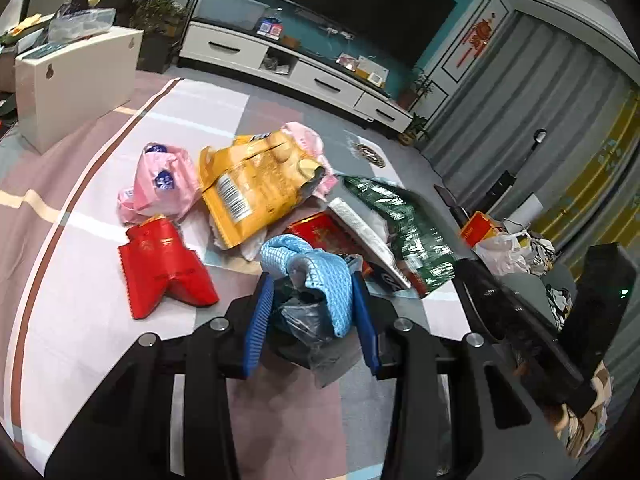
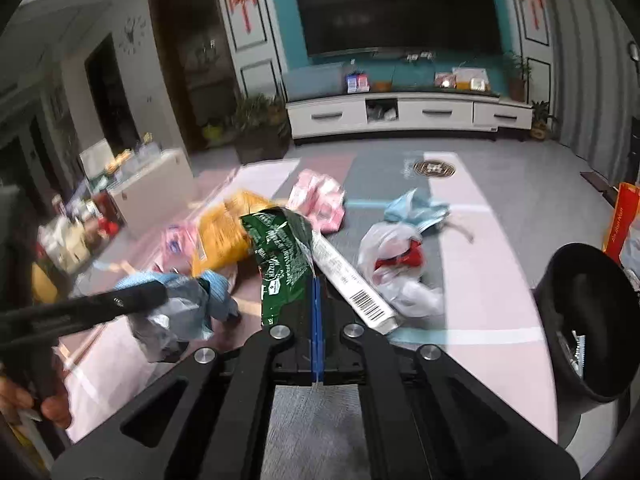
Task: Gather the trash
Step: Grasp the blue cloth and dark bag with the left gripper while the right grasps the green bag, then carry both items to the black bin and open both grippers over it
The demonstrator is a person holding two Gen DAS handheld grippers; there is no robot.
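Green snack bag [image 2: 282, 256] pinched by its edge in right gripper [image 2: 316, 280], blue pads pressed flat together on the foil, bag standing up above the floor pile. Long white box with barcode [image 2: 352, 280] lying just beside the closed fingers; touching the bag or not, cannot tell. Black bin [image 2: 584, 320] off to the right on the pink-and-grey floor mat [image 2: 492, 248], mouth tilted toward the camera, something pale already inside.

Left gripper [image 1: 312, 300] clamped narrow on a blue cloth-like wad with grey plastic [image 1: 312, 280], load bulging between the blue fingers [image 1: 256, 320].

Rest of the pile near: yellow bag [image 1: 256, 188], pink bags [image 1: 160, 184], red pouch [image 1: 164, 268], red flat packet [image 1: 324, 236] under the white box. In the right view also a clear bag with red inside [image 2: 396, 264] and a pale blue bag [image 2: 420, 208], well apart from the bin.

Step in hand, likely: carry green bag to bin. Grip only on a thin edge, so slip risk; best swung slow and level, released over the bin mouth, not at the rim. Worth checking that the white box does not drag along. Left load next, same route.
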